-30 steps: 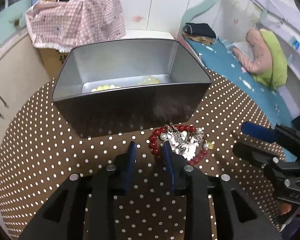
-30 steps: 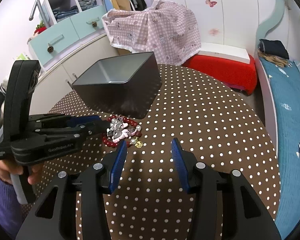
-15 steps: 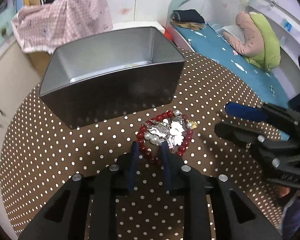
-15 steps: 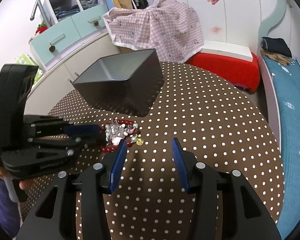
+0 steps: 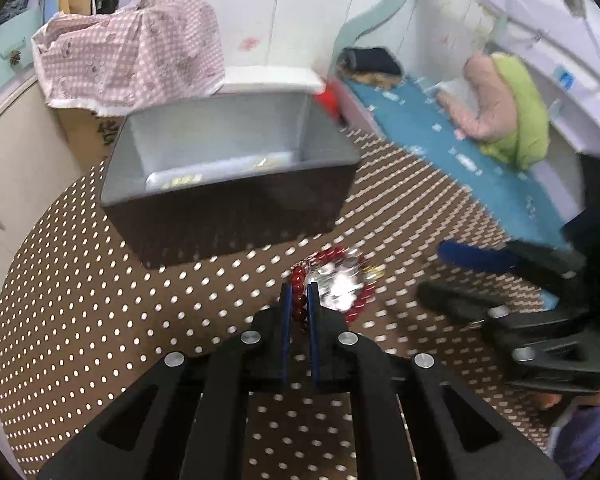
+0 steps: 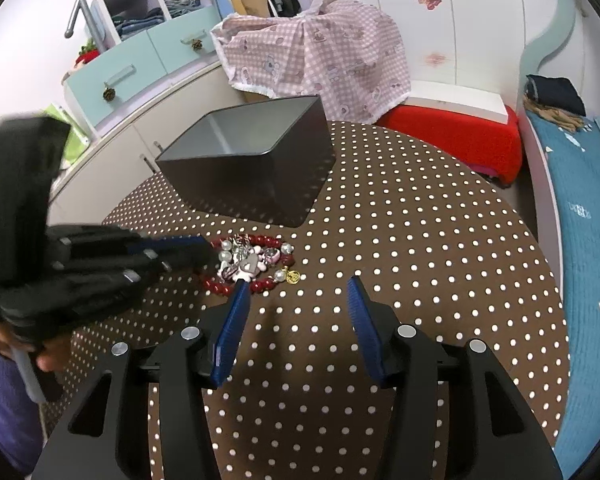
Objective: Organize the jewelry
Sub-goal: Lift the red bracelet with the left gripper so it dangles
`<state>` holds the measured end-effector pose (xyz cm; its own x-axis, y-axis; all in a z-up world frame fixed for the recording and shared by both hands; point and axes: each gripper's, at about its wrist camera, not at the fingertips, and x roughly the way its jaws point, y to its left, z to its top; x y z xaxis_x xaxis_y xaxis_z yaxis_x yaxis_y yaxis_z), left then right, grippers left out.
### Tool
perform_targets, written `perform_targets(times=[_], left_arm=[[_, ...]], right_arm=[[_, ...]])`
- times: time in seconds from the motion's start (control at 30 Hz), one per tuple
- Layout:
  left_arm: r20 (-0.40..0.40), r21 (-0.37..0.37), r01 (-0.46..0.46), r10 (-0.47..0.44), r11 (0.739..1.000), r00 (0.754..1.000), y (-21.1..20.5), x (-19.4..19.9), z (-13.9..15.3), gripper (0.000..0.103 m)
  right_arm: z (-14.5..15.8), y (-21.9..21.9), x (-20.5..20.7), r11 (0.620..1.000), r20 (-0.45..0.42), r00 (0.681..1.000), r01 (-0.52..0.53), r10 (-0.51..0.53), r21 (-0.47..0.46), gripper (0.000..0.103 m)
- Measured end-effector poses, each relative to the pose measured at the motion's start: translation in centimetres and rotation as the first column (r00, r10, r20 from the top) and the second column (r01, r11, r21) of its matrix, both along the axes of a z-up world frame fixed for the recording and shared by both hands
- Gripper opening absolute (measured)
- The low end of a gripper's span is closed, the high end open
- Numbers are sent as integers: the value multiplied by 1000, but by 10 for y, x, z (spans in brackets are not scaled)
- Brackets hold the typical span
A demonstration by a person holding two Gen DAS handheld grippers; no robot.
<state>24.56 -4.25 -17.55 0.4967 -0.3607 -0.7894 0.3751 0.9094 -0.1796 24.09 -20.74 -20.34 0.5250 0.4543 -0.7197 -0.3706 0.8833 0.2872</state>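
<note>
A red bead bracelet (image 5: 332,280) tangled with silver and pearl charms lies on the dotted brown table, just in front of a dark metal box (image 5: 228,200). My left gripper (image 5: 299,292) is shut on the near side of the red bead bracelet. In the right wrist view the bracelet (image 6: 252,264) lies left of centre with the left gripper (image 6: 204,250) pinching its left side. My right gripper (image 6: 296,284) is open and empty, just right of the bracelet. It also shows in the left wrist view (image 5: 444,268). The box (image 6: 252,176) holds some yellowish beads (image 5: 184,180).
The round table (image 6: 420,240) has a brown cloth with white dots. A pink checked cloth (image 6: 320,64) covers something behind the box. A bed with a blue sheet (image 6: 580,220) runs along the right, cabinets (image 6: 132,76) stand at the left.
My left gripper has closed from open onto the bracelet's red beads. The right gripper has stayed open and almost still.
</note>
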Motion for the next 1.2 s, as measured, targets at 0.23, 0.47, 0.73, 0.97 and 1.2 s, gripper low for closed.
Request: perform_targets(times=[0.23, 0.47, 0.73, 0.97, 1.2], left_arm=[[65, -93, 32, -26, 995, 998, 0, -11, 41, 6], [128, -135, 72, -54, 988, 990, -1, -23, 75, 6], [178, -134, 15, 9, 991, 984, 27, -38, 94, 6], [174, -144, -48, 73, 988, 982, 60, -43, 91, 6], [203, -246, -35, 87, 969, 975, 85, -48, 110, 6]], right_arm=[[3, 3, -7, 1000, 6, 1000, 2, -2, 3, 50], [5, 13, -11, 1000, 2, 1000, -15, 15, -2, 50], [6, 35, -9, 998, 2, 999, -48, 48, -29, 50], [-7, 68, 1, 986, -1, 995, -99, 100, -136, 49], [-6, 75, 3, 985, 6, 995, -98, 100, -145, 49]])
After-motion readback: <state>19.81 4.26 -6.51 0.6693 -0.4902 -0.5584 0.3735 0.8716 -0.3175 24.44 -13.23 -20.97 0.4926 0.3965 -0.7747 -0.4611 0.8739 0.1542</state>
